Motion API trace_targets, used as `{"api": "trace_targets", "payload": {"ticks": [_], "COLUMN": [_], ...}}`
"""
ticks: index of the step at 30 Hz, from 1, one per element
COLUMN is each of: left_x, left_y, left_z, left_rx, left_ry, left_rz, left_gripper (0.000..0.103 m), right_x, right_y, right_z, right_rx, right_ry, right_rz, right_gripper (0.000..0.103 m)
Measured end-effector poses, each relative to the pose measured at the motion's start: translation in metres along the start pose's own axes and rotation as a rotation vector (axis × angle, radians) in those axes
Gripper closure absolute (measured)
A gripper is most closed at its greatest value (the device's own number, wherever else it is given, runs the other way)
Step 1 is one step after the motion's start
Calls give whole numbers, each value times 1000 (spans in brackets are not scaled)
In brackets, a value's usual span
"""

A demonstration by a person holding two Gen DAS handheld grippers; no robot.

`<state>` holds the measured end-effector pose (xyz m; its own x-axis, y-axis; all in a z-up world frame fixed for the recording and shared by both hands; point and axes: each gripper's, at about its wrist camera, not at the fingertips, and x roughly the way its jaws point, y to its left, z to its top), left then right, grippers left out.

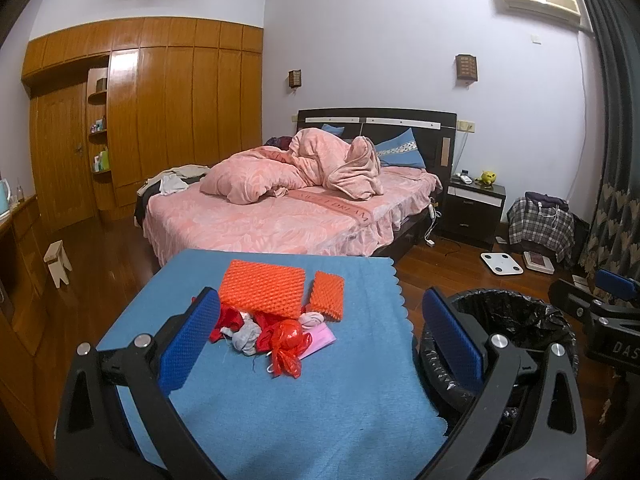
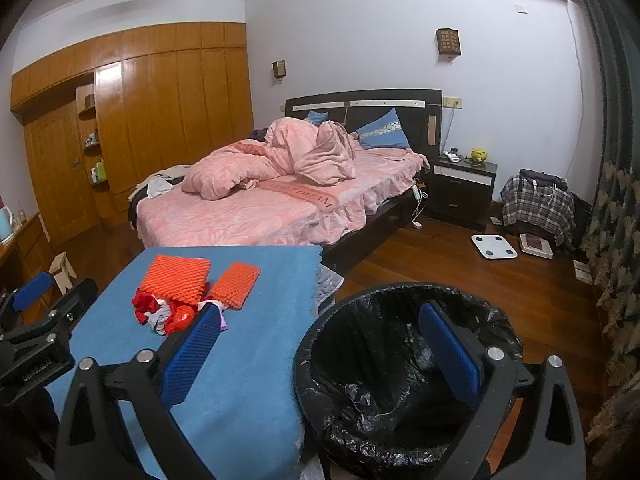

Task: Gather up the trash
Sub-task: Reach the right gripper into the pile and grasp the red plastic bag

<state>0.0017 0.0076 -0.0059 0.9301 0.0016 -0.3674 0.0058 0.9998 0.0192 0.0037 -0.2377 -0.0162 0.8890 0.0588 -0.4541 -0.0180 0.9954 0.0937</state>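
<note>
On the blue tablecloth [image 1: 280,400] lies a pile of trash: a large orange foam net [image 1: 262,288], a small orange foam net [image 1: 329,294], a crumpled red plastic bag [image 1: 288,340], grey-white wads [image 1: 246,336] and a pink scrap [image 1: 322,340]. My left gripper [image 1: 320,300] hovers open just in front of the pile, holding nothing. A bin with a black liner [image 2: 380,360] stands beside the table's right edge. Above its rim my right gripper [image 2: 320,310] is open, with nothing in it. The same pile [image 2: 180,304] shows to its left.
Behind the table stands a bed with pink bedding [image 1: 280,200], and a dark nightstand [image 1: 472,208] is beside it. A white scale [image 2: 494,246] and a plaid bundle [image 2: 536,204] sit on the wooden floor. A small wooden stool [image 1: 58,264] stands left, and curtains [image 2: 616,240] hang right.
</note>
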Motion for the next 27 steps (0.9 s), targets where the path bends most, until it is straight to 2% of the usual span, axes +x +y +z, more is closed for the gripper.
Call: {"api": "trace_targets", "payload": {"ticks": [8,11,16,20,24,27], "left_x": [8,16,31,47,62,79], "left_y": [2,8,29,50,70,84], "left_z": [-4,-17,-27,-37,-50,-60], "left_rx": [-10,-21,-26,-16,-7,-12], "left_ry": [7,6,6,40,60,92], "left_rz": [9,14,68,144,193,204], "left_gripper": [5,5,5,5,5,5], "right_x": [11,17,37,66,101,131], "right_y": [15,20,35,51,67,81], "right_z": [4,5,3,-4,-13,-24], "right_rx": [-10,-24,-49,-55,-54,-54], "right_ry": [6,8,10,30,56,94], "right_rz": [13,20,50,73,84,98], "right_gripper": [6,6,6,6,6,10]}}
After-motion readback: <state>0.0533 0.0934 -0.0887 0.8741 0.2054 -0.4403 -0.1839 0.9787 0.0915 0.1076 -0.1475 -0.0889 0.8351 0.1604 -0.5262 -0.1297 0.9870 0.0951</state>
